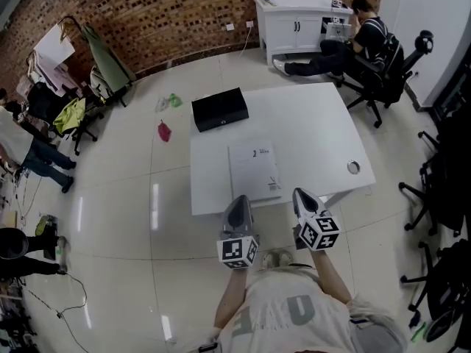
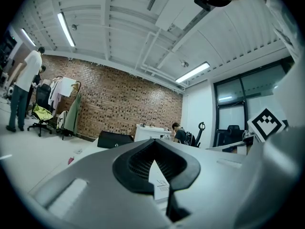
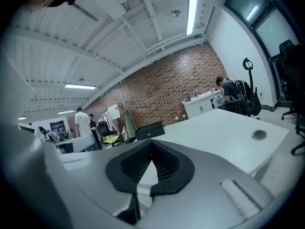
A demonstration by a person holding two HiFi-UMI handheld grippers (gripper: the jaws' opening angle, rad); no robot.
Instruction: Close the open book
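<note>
The book (image 1: 254, 169) lies flat and closed on the white table (image 1: 309, 123), its pale cover up, near the front edge. My left gripper (image 1: 238, 201) hovers at the table's near edge, just in front of the book's lower left corner. My right gripper (image 1: 303, 195) hovers to the right of the book's lower right corner. Both are shut with nothing between their fingers. In the left gripper view the jaws (image 2: 153, 142) meet at the tips, and a strip of the book (image 2: 159, 182) shows through the gap behind them. The right gripper view shows its jaws (image 3: 151, 142) closed the same way.
A black case (image 1: 219, 109) sits at the table's far left corner. A round cable port (image 1: 354, 168) is set in the table at the right. A seated person (image 1: 364, 39) and office chairs (image 1: 430, 190) are at the right; clothes racks (image 1: 81, 72) and people stand at the left.
</note>
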